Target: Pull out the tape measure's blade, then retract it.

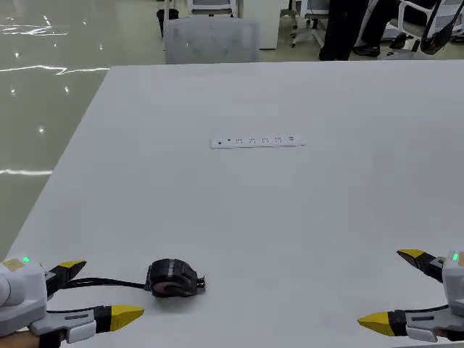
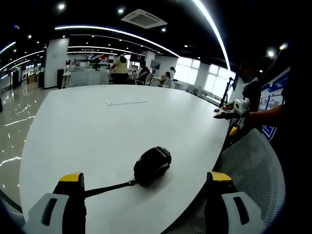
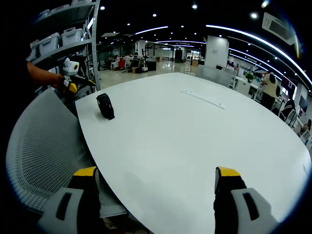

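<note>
Bench (image 1: pixel 290 217) plain white-grey, no pattern. Tape measure (image 1: pixel 172 278) black case, grey band across the middle, thin black strap (image 1: pixel 109 283) trailing off it. Left tongs (image 1: pixel 101 290): yellow tips on black, light grey body, small green light. Right tongs (image 1: pixel 391 288) same scheme: yellow tips, black, grey body, green light. Power strip (image 1: pixel 257 141) white with dark socket marks. Far chair (image 1: pixel 210 40) grey, speckled mesh back. Floor (image 1: pixel 36 87) glossy pale green-beige, white glare streaks. Near chair back (image 3: pixel 44 141) in the right gripper view grey, fine dot-hole pattern.
</note>
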